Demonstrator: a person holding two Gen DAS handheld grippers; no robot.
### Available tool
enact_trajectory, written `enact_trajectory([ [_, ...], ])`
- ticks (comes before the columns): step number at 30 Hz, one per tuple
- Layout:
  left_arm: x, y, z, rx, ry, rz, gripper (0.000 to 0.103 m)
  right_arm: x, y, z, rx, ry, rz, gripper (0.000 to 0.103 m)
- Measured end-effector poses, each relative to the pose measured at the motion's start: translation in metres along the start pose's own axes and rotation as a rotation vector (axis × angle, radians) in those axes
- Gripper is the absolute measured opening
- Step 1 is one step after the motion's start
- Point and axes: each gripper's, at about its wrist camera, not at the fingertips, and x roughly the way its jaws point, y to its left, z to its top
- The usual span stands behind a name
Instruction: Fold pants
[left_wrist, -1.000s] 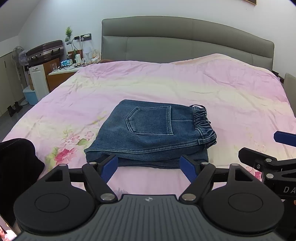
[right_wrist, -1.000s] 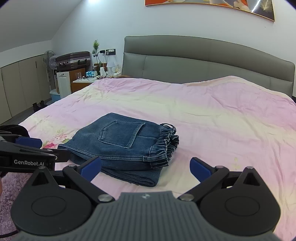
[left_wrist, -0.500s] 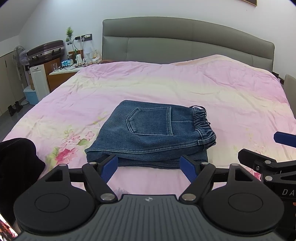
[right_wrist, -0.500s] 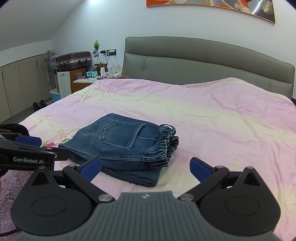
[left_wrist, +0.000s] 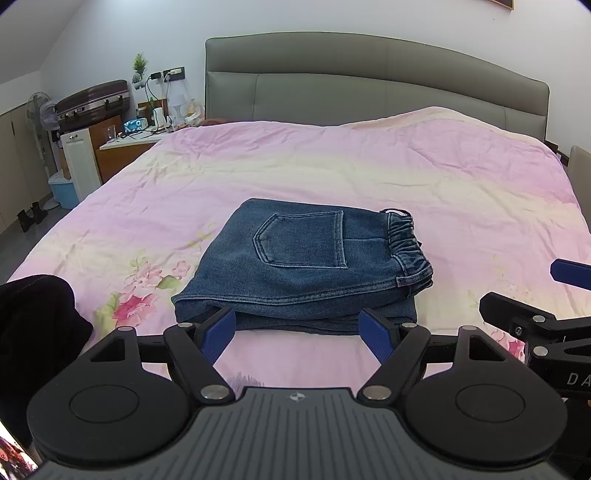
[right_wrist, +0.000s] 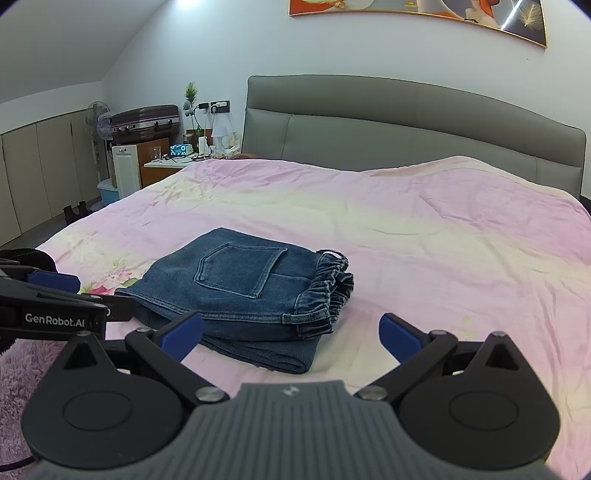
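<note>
Blue denim pants (left_wrist: 306, 266) (right_wrist: 243, 291) lie folded into a compact stack on the pink bedspread, back pocket up, elastic waistband to the right. My left gripper (left_wrist: 301, 332) is open, its blue pads just short of the stack's near edge, holding nothing. My right gripper (right_wrist: 291, 332) is open too, in front of the stack's near right corner, apart from the cloth. Each gripper shows at the edge of the other's view: the right gripper's fingers (left_wrist: 517, 314) and the left gripper's fingers (right_wrist: 55, 295).
The pink floral bedspread (left_wrist: 369, 166) covers a wide bed with a grey headboard (left_wrist: 369, 81). A nightstand (left_wrist: 125, 147), suitcase (left_wrist: 92, 101) and fan stand at the left. A dark cloth (left_wrist: 33, 317) lies near left, and a fluffy purple rug (right_wrist: 22, 373) by the bed.
</note>
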Motion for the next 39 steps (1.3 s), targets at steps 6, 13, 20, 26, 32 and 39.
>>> enact_trajectory([
  [6,-0.0004,-0.0012,-0.0004,0.001,0.001,0.002,0.089,0.0001,0.0015,-0.0001,-0.004,0.002,0.001,0.098],
  [13,-0.0007,-0.0019,-0.0004,-0.001,0.001,0.004,0.089,-0.0011,0.0004,0.0003,-0.007,0.002,0.003,0.098],
  [20,-0.0016,-0.0023,-0.0002,0.001,0.000,0.006,0.089,-0.0018,-0.0012,0.0004,-0.006,0.000,0.005,0.098],
  [26,-0.0015,-0.0030,-0.0003,0.002,-0.001,0.007,0.089,-0.0018,-0.0008,0.0001,-0.007,0.000,0.006,0.098],
  [32,-0.0040,-0.0001,0.0002,0.009,-0.005,0.003,0.089,-0.0025,-0.0007,0.0005,-0.012,0.000,0.010,0.098],
  [39,-0.0042,0.0031,0.0039,0.032,-0.006,-0.010,0.089,-0.0027,-0.0002,0.0004,-0.012,0.002,0.009,0.098],
])
